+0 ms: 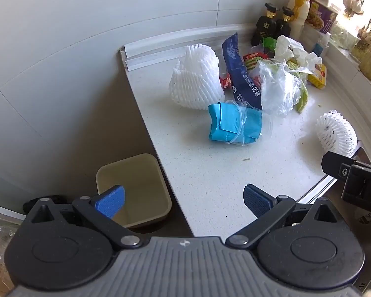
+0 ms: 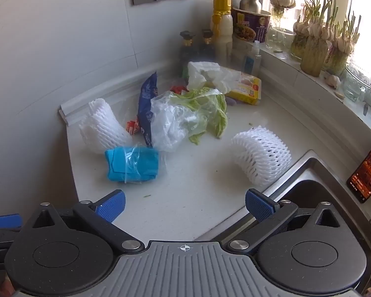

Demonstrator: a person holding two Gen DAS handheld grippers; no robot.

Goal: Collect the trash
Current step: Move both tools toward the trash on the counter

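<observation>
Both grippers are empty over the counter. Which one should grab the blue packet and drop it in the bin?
Left, probably. The left gripper is open, the blue packet lies straight ahead, and the beige bin sits just below its left finger. The right gripper, also open, is nearer the sink.

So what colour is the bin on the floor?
Beige; the bin shows only in the left wrist view.

Crumpled blue packet point(image 2: 132, 164) on its side, white foam nets point(image 2: 262, 154), clear bag point(image 2: 170, 123) heaped on counter point(image 2: 197, 198)
</observation>
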